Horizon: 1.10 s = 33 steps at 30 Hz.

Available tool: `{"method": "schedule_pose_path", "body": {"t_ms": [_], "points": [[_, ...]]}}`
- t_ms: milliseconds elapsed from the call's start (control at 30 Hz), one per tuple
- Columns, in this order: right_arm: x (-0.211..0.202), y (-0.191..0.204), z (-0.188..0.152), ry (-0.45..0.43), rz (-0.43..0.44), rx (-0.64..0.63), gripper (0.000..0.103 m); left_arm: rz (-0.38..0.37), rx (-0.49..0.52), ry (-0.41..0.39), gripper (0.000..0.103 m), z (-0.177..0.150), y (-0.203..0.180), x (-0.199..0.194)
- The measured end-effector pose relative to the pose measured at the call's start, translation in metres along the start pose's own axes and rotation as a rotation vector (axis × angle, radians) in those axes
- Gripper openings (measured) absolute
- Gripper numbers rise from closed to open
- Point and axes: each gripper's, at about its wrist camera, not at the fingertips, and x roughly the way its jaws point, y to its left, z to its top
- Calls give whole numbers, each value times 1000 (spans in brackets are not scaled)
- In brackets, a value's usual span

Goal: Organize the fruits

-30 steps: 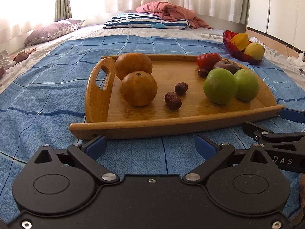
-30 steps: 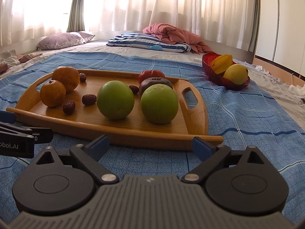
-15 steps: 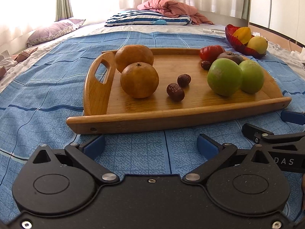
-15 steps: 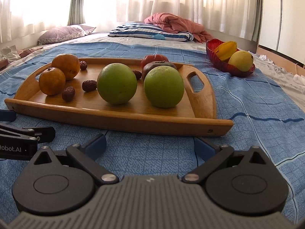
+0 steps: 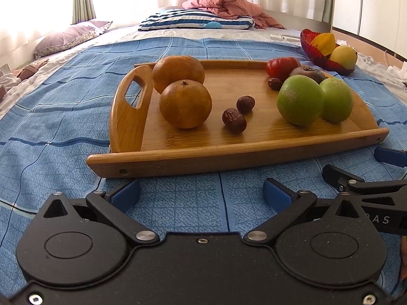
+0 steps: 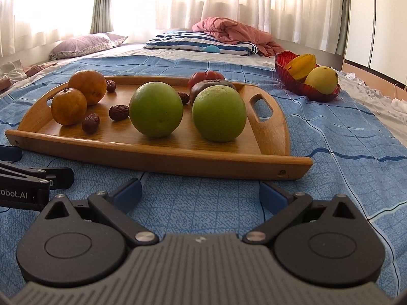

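Note:
A wooden tray (image 5: 229,153) (image 6: 157,156) lies on the blue bedspread. It holds two oranges (image 5: 185,104) (image 6: 68,106), two green apples (image 5: 300,100) (image 6: 155,109), several brown dates (image 5: 234,120) (image 6: 90,123), a red tomato (image 5: 282,66) (image 6: 206,76) and a dark purple fruit (image 5: 307,73). My left gripper (image 5: 201,193) is open and empty just before the tray's near rim. My right gripper (image 6: 201,190) is open and empty, also before the near rim. Each gripper shows at the edge of the other's view.
A red glass bowl (image 5: 320,59) (image 6: 300,86) with a yellow starfruit and a yellow mango sits beyond the tray on the right. Pillows (image 6: 203,43) and a pink blanket (image 6: 231,31) lie at the far end of the bed.
Both grippers have risen and tilted slightly, so the tray looks closer and lower in both views. Nothing on the tray has moved.

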Motion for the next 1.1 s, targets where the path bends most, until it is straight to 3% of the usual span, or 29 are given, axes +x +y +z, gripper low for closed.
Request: {"method": "schedule_pose_path", "body": {"t_ms": [1100], "points": [[0,0,-1,-3,-1,-1,103,2,-9,20,103,3,0,3]]}}
